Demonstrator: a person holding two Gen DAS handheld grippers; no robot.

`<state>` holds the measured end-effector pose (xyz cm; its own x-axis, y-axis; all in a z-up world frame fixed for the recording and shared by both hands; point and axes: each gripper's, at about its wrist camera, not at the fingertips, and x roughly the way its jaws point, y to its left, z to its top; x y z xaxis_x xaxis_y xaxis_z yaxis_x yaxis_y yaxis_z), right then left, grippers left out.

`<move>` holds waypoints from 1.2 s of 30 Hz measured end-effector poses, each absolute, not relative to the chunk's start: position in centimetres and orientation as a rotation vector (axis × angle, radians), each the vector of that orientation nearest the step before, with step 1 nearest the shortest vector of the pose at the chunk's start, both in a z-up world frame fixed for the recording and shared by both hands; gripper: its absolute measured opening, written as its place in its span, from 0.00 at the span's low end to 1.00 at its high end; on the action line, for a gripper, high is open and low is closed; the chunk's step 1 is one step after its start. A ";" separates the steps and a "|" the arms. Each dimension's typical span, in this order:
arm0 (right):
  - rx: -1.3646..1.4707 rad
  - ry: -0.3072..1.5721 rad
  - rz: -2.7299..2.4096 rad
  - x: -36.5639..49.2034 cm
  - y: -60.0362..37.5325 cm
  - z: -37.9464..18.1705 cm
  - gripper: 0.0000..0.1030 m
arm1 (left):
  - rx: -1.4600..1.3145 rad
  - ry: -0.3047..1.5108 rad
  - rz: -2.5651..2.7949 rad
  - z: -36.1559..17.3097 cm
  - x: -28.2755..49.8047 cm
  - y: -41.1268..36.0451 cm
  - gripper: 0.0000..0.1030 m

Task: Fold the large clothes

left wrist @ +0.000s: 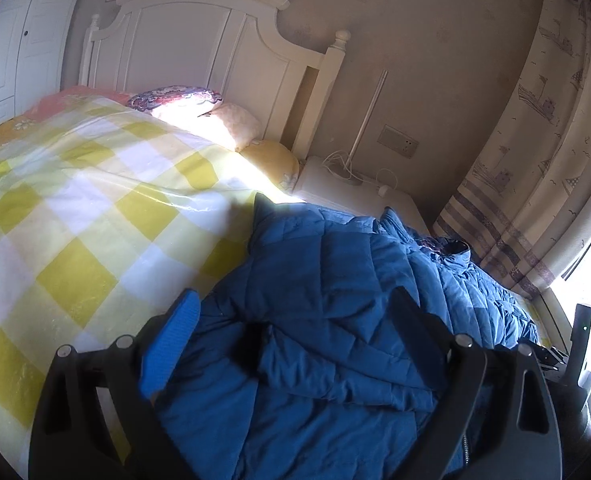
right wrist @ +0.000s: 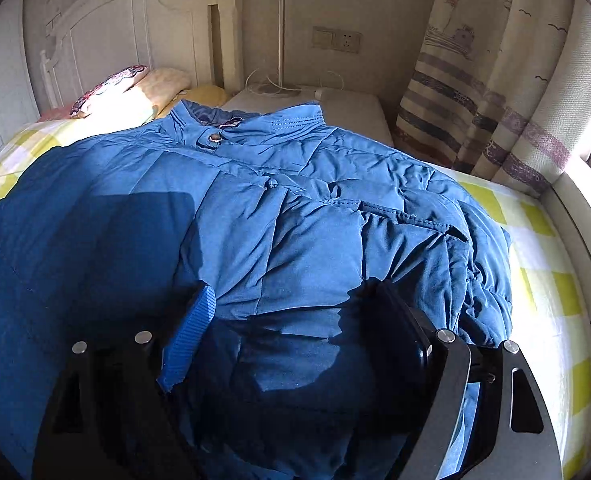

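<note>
At the far left a white wardrobe (left wrist: 3,60) is standing beside the bed's white headboard (left wrist: 199,48). The bed (left wrist: 55,208) is wearing a yellow-and-white checked cover, with pillows (left wrist: 215,116) lying against the headboard. The left gripper (left wrist: 295,312) is hovering over the blue padded jacket (left wrist: 327,320), its jaws standing wide apart; the jacket's bulk is lying between them, but the pads do not appear to be pressing on it, though the far jaw is dark and hard to read. In this view the jacket is lying bunched on the right part of the bed, its collar toward a white nightstand (left wrist: 355,188). Further right, a patterned curtain (left wrist: 535,140) is hanging by the bright window.

In the right wrist view the jacket (right wrist: 255,208) is spreading across the bed (right wrist: 543,240), collar (right wrist: 247,124) toward the headboard (right wrist: 127,32), closed at the front. The right gripper (right wrist: 291,300) is poised just above the lower body of the jacket with jaws spread open, clamping nothing. The curtain (right wrist: 495,92) is hanging at the right.
</note>
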<state>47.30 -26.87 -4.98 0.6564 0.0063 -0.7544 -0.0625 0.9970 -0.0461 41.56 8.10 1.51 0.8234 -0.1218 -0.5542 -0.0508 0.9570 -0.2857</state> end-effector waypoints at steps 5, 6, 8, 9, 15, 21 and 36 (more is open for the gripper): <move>-0.074 0.852 0.036 47.2 -26.7 -5.0 0.76 | -0.058 0.700 -0.161 3.8 46.7 -1.8 0.97; -0.077 0.851 0.033 47.2 -26.6 -5.0 0.76 | 0.001 0.722 -0.134 2.8 48.0 -3.5 0.97; -0.080 0.849 0.031 47.2 -26.7 -5.0 0.76 | 0.076 0.829 -0.108 -0.6 50.4 -5.9 0.96; -0.077 0.848 0.033 47.2 -26.7 -5.0 0.76 | 0.113 0.905 -0.104 -2.9 51.4 -6.7 0.98; -0.055 0.855 0.045 47.3 -26.9 -5.0 0.76 | 0.091 0.900 -0.109 -3.5 51.9 -6.1 0.96; -0.066 0.855 0.040 47.3 -26.9 -5.0 0.76 | 0.097 0.805 -0.107 0.3 55.6 -6.8 0.97; -0.051 0.853 0.048 47.3 -27.2 -5.0 0.76 | 0.048 0.753 -0.020 -1.2 53.1 -2.5 0.97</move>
<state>47.34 -27.19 -4.99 0.6570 0.0214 -0.7536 -0.0624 0.9977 -0.0260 53.06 -2.51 -1.18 0.7296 -0.0012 -0.6839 0.0358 0.9987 0.0364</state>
